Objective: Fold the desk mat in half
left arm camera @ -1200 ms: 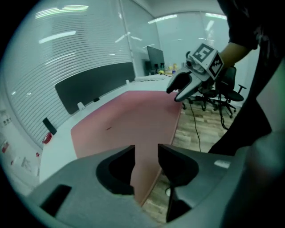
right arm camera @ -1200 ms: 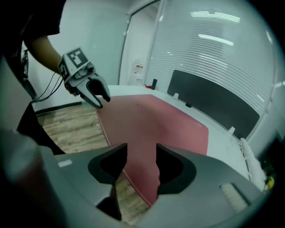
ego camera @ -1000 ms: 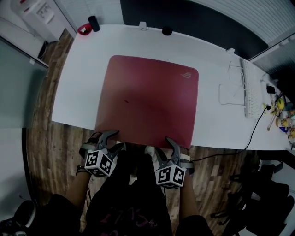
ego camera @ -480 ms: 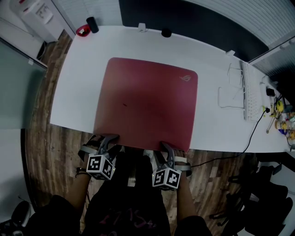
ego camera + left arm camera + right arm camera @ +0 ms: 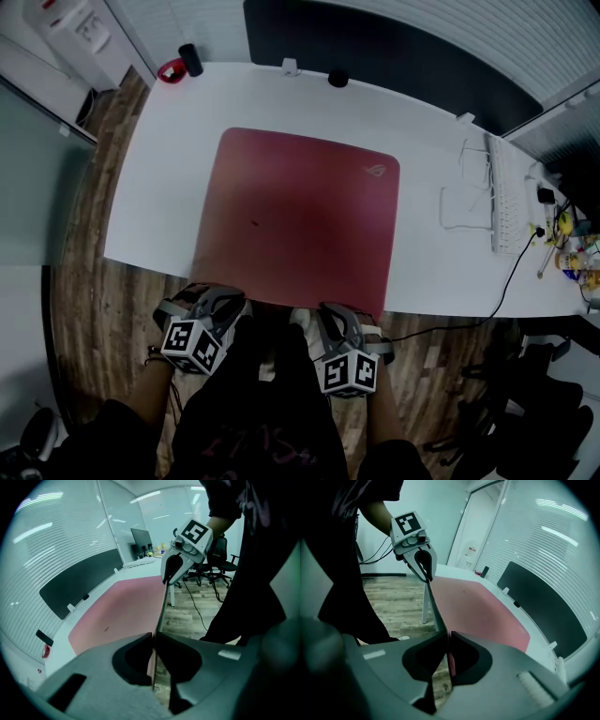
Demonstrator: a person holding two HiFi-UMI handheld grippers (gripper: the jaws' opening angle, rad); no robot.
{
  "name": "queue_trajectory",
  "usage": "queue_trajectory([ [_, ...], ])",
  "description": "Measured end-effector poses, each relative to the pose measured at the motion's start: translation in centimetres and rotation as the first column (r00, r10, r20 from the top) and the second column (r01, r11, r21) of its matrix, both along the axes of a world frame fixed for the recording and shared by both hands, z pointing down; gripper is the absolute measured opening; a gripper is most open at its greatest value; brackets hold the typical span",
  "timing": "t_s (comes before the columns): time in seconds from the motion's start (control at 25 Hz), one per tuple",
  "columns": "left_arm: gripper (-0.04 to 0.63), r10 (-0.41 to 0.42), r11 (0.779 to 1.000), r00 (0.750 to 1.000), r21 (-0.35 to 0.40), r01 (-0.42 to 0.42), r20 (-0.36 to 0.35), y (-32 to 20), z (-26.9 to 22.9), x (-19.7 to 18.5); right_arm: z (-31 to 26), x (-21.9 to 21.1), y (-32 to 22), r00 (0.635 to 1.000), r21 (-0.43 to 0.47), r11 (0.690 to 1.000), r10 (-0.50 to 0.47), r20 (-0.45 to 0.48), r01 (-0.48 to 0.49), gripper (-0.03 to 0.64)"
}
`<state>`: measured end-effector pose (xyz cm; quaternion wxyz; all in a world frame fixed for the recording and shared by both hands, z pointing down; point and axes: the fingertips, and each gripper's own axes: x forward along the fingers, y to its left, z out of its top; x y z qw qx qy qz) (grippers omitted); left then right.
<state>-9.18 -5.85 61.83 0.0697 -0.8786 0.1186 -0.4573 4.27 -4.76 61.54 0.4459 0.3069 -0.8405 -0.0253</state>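
The red desk mat (image 5: 300, 220) lies flat on the white desk (image 5: 441, 272), its near edge hanging over the front. My left gripper (image 5: 220, 300) is at the near left corner and my right gripper (image 5: 335, 312) at the near right corner. Both sets of jaws have just been closing. In the left gripper view the mat's thin edge (image 5: 159, 613) runs between my left gripper's (image 5: 153, 637) pads, which press on it; the right gripper (image 5: 171, 571) holds the same edge further along. In the right gripper view the right gripper (image 5: 448, 637) pinches the mat (image 5: 483, 611), with the left gripper (image 5: 424, 566) beyond.
A white keyboard (image 5: 502, 197) and a cable (image 5: 511, 272) lie at the desk's right end. A red item (image 5: 172, 68) and a black cylinder (image 5: 191, 58) stand at the far left corner. A dark panel (image 5: 394, 56) runs behind the desk. Office chairs (image 5: 544, 394) stand at the right.
Both grippers, open around the mat's near edge a second ago, have shut on it and lifted it slightly.
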Motion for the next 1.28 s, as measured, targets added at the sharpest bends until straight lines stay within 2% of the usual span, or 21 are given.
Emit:
queue_trajectory([
  [0.16,0.018,0.046,0.999,0.999,-0.026,-0.046,-0.008,-1.4,-2.2,0.2,-2.1,0.2,-1.2,0.998,-0.028,0.998,-0.062,0.018,0.062,0.028],
  [0.32,0.018,0.104,0.99,0.994,-0.09,-0.105,-0.018,-3.2,-4.3,0.5,-3.7,0.4,-2.4,0.989,-0.092,0.985,-0.145,0.021,0.147,0.028],
  [0.6,0.018,0.222,0.953,0.975,-0.209,-0.22,-0.015,-7.4,-6.8,1.3,-6.0,0.9,-5.9,0.953,-0.217,0.928,-0.304,0.023,0.301,0.026],
  [0.76,0.018,0.286,0.93,0.958,-0.237,-0.282,-0.017,-10.6,-7.9,2.1,-6.9,1.7,-9.2,0.941,-0.244,0.912,-0.337,0.017,0.331,0.027],
  [0.88,0.018,0.302,0.92,0.953,-0.254,-0.3,-0.032,-13.9,-8.6,2.7,-7.7,2.2,-12.3,0.936,-0.251,0.905,-0.351,0.011,0.342,0.028],
  [1.08,0.018,0.295,0.918,0.955,-0.266,-0.293,-0.035,-20.5,-9.1,3.6,-8.1,3.1,-18.6,0.935,-0.251,0.907,-0.355,-0.024,0.338,0.028],
  [1.28,0.018,0.277,0.926,0.961,-0.266,-0.268,-0.007,-27.1,-7.5,4.3,-6.6,3.9,-25.3,0.933,-0.256,0.911,-0.352,-0.076,0.323,0.029],
])
